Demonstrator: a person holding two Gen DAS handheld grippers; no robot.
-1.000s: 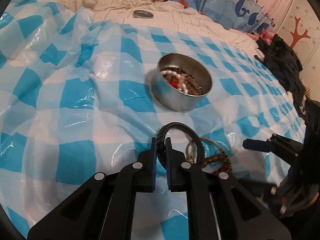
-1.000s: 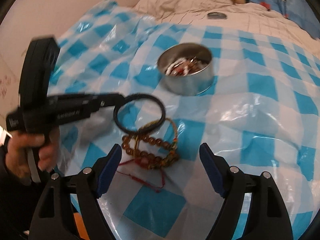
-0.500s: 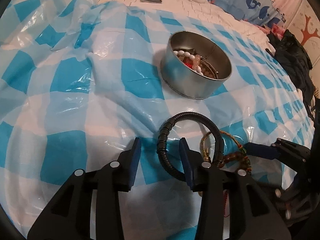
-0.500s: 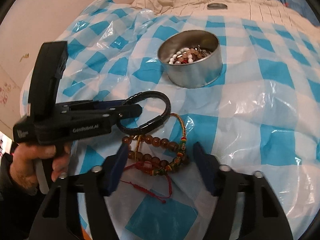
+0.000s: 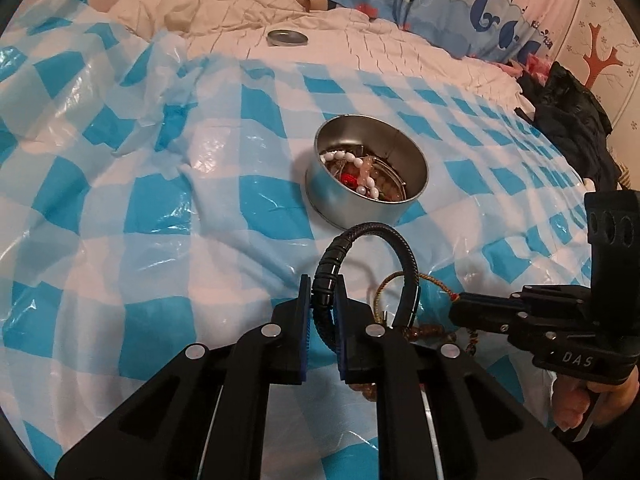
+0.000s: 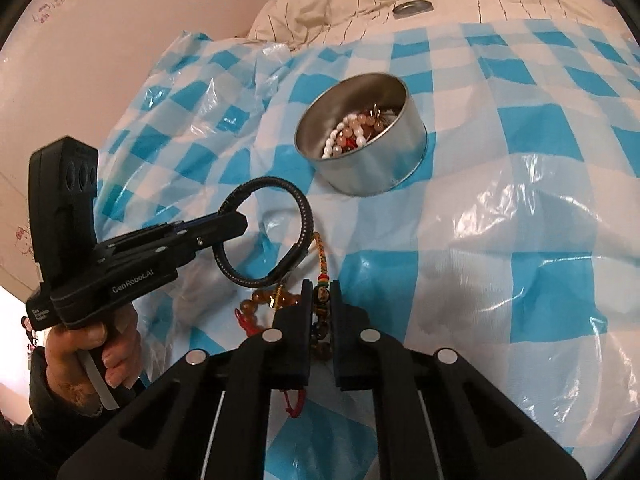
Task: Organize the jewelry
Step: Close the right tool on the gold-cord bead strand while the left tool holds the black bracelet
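Observation:
My left gripper [image 5: 323, 284] is closing, its pads pressing on a black braided bracelet [image 5: 372, 227] that stands up as a loop in front of it. The right wrist view shows the same bracelet [image 6: 302, 216] held off the sheet by the left gripper [image 6: 240, 226]. My right gripper [image 6: 321, 286] is closing on a multicoloured cord-and-bead bracelet [image 6: 322, 256], with its dark beads between the pads. Brown beads [image 6: 260, 298] lie just left of it. A round metal tin [image 5: 360, 208] with several bead strings inside sits beyond both grippers. The right gripper [image 5: 460, 312] reaches in from the right.
A blue-and-white checked plastic sheet [image 5: 160, 200] covers the soft bed. The tin's lid [image 5: 287, 37] lies far back on a cream quilt. Dark clothing [image 5: 568, 112] is heaped at the right edge. A hand [image 6: 92, 344] holds the left gripper's handle.
The left gripper opened around the black bracelet and shut on it again, raising the loop. The right gripper went from wide open to shut over the bead bracelets.

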